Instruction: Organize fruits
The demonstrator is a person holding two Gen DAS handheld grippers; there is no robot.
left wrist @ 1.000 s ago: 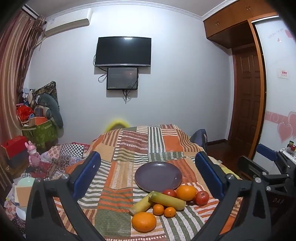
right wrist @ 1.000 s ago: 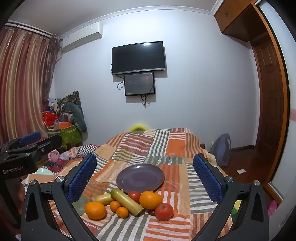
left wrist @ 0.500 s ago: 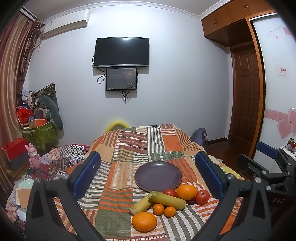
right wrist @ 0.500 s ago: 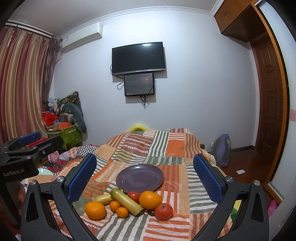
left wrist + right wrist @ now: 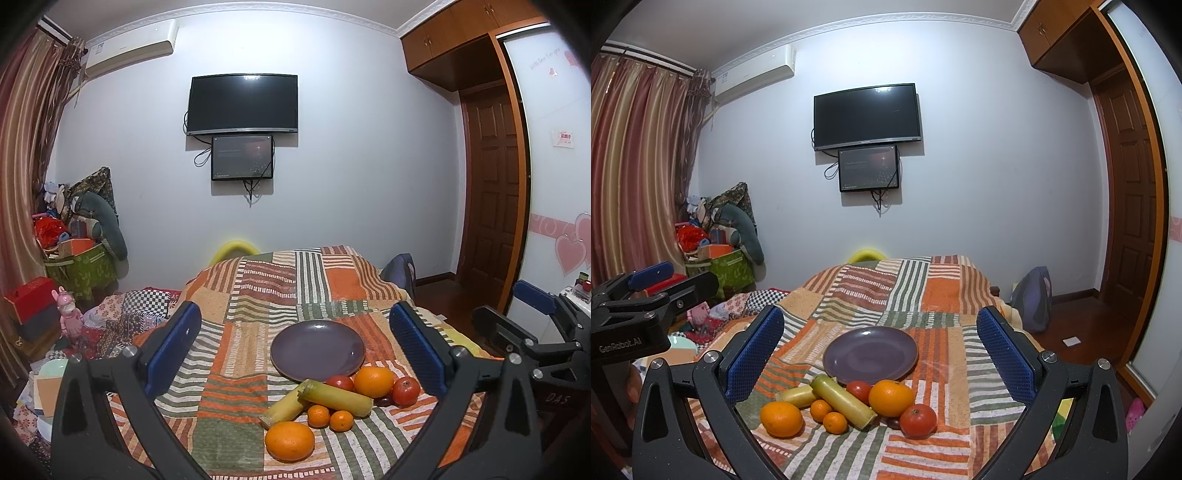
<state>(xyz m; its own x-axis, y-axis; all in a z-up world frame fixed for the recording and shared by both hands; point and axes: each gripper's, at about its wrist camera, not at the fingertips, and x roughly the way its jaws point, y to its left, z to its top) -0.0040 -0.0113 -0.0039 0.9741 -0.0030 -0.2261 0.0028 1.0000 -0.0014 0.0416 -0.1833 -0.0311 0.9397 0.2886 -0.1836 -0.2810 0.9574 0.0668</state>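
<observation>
An empty purple plate (image 5: pixel 317 349) (image 5: pixel 870 349) lies on a striped patchwork cloth. In front of it sit two large oranges (image 5: pixel 290 441) (image 5: pixel 891 397), two small mandarins (image 5: pixel 328 418) (image 5: pixel 827 415), two yellow-green stalks (image 5: pixel 334 396) (image 5: pixel 843 400), two red tomatoes (image 5: pixel 405 391) (image 5: pixel 918 420) and a small dark fruit (image 5: pixel 893 422). My left gripper (image 5: pixel 295 354) is open and held back above the fruits, with nothing between its blue pads. My right gripper (image 5: pixel 877 354) is likewise open and empty, framing the plate and fruits.
The cloth (image 5: pixel 266 295) covers a bed or table that ends near the far wall under a TV (image 5: pixel 242 105). Clutter and a green box (image 5: pixel 79 266) stand at left, a wooden door (image 5: pixel 495 192) at right. The right gripper's body (image 5: pixel 535 343) shows at the left wrist view's right edge.
Almost nothing has changed; both views shift only slightly. Both grippers stay open and the fruits have not moved.
</observation>
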